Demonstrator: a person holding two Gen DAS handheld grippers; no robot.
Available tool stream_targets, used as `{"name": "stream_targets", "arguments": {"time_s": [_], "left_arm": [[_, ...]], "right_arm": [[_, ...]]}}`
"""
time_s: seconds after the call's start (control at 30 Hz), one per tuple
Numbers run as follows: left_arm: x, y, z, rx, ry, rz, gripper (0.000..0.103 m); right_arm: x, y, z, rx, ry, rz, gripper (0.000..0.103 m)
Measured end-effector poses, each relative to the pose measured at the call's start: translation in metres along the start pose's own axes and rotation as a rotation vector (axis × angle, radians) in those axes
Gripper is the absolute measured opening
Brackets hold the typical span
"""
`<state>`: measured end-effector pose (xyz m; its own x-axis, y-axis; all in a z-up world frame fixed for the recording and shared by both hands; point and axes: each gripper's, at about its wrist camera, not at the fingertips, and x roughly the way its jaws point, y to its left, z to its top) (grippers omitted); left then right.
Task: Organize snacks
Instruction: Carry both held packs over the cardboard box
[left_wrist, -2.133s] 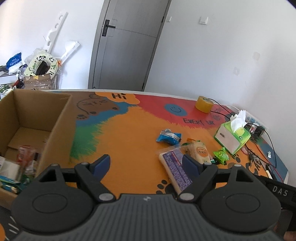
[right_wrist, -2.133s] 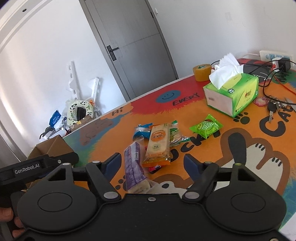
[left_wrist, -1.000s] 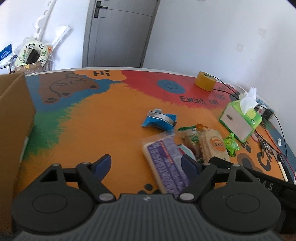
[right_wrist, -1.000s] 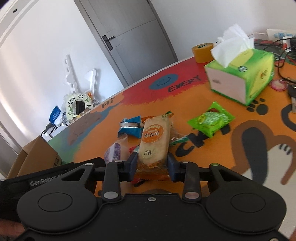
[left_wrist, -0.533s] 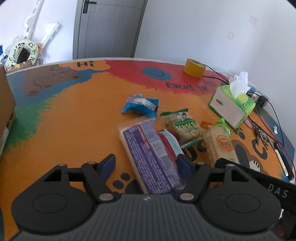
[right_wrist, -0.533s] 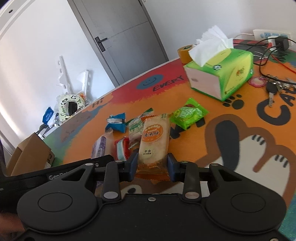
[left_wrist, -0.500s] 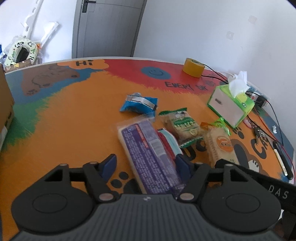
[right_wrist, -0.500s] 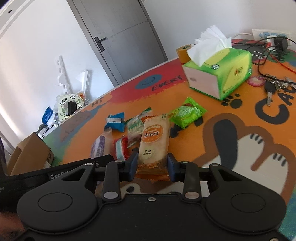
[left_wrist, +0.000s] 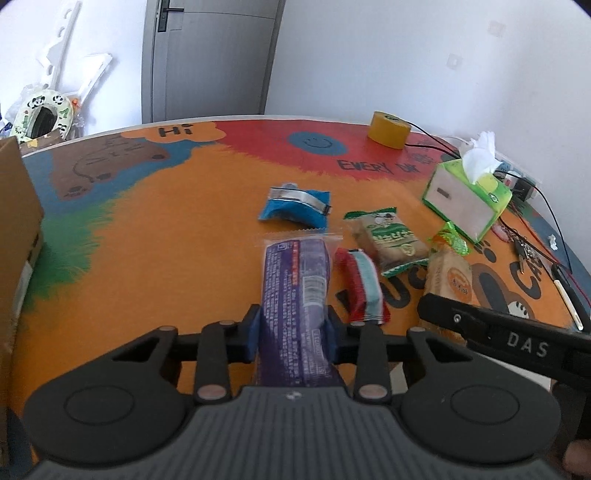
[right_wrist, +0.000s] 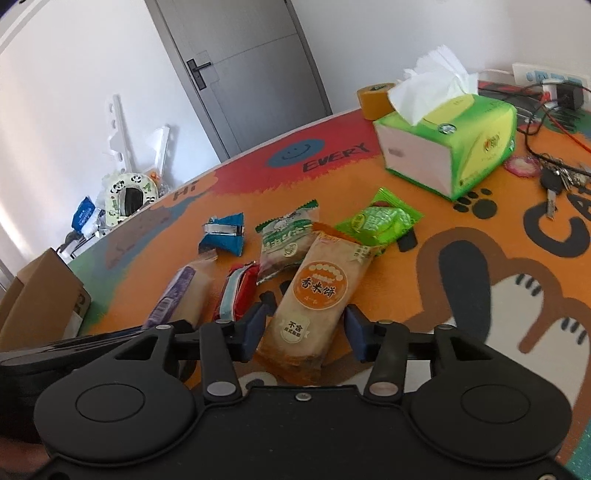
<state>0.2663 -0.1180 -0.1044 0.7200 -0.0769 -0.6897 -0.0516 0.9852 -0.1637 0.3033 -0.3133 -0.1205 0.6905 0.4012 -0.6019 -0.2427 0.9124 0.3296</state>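
On the colourful mat (left_wrist: 155, 258) lie several snack packets. My left gripper (left_wrist: 291, 325) is closing, and its blue pads press both sides of a long purple snack pack (left_wrist: 295, 280), which also shows in the right wrist view (right_wrist: 173, 295). My right gripper (right_wrist: 306, 328) is opening. An orange rice cracker pack (right_wrist: 317, 291) lies on the mat between its pads, with a gap on each side. Beside these lie a red and teal packet (left_wrist: 364, 288), a green and white packet (left_wrist: 388, 236), a blue packet (left_wrist: 295, 206) and a bright green packet (right_wrist: 376, 219).
A cardboard box (left_wrist: 14, 221) stands at the mat's left edge. At the right are a green tissue box (right_wrist: 447, 147), a yellow tape roll (left_wrist: 388, 129), keys (right_wrist: 557, 177) and cables. A grey door and clutter are behind the table.
The left jaws have closed from wide open onto the purple pack. The right jaws, which gripped the orange pack, have spread apart and no longer press it.
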Motion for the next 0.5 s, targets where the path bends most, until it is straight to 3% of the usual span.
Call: {"name": "stream_targets", "arguments": {"time_s": [0.17, 0.5], "left_arm": [[-0.004, 0.006, -0.002, -0.008, -0.001, 0.004, 0.031], [-0.030, 0.014, -0.006, -0.037, -0.033, -0.027, 0.028]], "right_arm": [[-0.001, 0.006, -0.003, -0.014, 0.000, 0.002, 0.041], [-0.022, 0.016, -0.008, 0.000, -0.024, 0.050, 0.039]]}}
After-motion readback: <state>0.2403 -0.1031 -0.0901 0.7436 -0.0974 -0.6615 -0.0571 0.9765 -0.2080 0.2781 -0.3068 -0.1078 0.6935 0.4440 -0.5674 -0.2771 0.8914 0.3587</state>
